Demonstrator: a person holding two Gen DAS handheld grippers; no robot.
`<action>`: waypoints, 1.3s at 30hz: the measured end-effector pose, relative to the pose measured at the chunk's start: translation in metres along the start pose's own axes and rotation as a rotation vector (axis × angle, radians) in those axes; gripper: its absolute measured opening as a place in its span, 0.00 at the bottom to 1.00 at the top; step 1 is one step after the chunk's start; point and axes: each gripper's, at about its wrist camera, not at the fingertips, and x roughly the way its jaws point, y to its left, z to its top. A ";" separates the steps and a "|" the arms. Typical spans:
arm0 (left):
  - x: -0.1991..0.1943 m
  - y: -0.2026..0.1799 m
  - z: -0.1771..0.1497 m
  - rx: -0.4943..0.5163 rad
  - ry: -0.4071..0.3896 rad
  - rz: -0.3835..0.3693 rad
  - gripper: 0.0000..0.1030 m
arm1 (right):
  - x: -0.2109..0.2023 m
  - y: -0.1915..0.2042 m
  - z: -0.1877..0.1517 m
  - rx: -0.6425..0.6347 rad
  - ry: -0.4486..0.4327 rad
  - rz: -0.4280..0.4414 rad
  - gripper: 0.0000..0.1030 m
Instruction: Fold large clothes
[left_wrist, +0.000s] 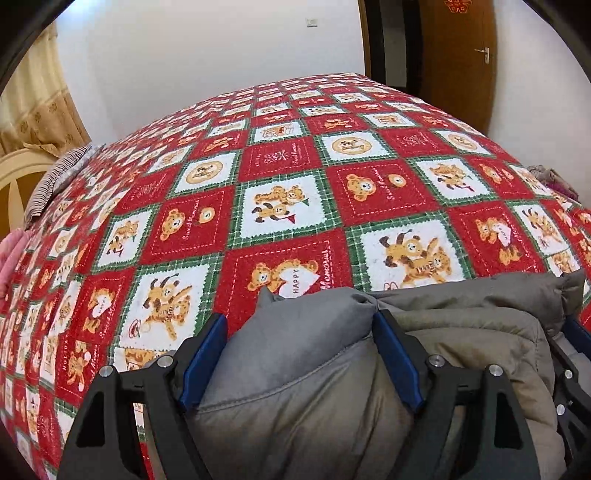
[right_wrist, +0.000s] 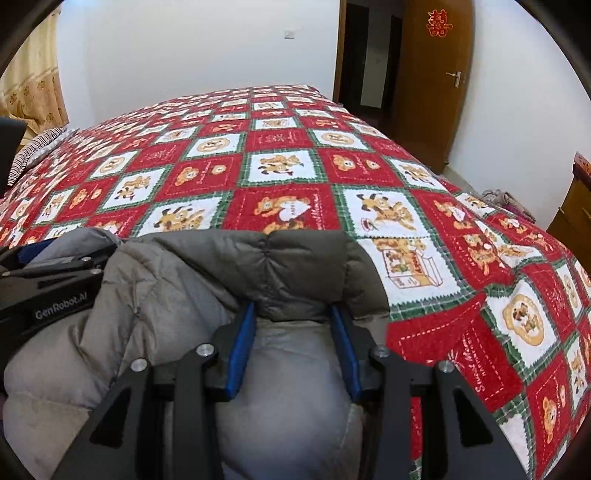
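1. Our left gripper (left_wrist: 301, 354) clamps a bulging fold of the puffy grey-olive quilted down jacket (left_wrist: 461, 332) between its blue-padded fingers (left_wrist: 205, 360).
2. Our right gripper (right_wrist: 293, 345) pinches another padded fold of the same jacket (right_wrist: 177, 295) between its own blue pads (right_wrist: 242, 350).
3. The jacket lies bunched right under both grippers, spanning the gap between them, on the red, white and green teddy-bear patterned bedspread (left_wrist: 280, 206).
4. The bedspread (right_wrist: 280, 166) stretches ahead of both grippers.
5. Far ahead, right of our grippers, stands a brown wooden door (right_wrist: 436, 81).
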 end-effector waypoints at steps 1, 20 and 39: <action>-0.001 -0.002 0.000 -0.005 0.001 -0.005 0.80 | 0.000 -0.001 0.000 0.002 -0.001 0.002 0.45; -0.148 0.017 -0.051 0.016 -0.075 -0.060 0.79 | -0.103 -0.032 -0.002 -0.101 -0.026 0.205 0.57; -0.127 0.002 -0.094 -0.012 -0.048 -0.028 0.80 | -0.086 -0.023 -0.093 0.129 0.053 0.363 0.67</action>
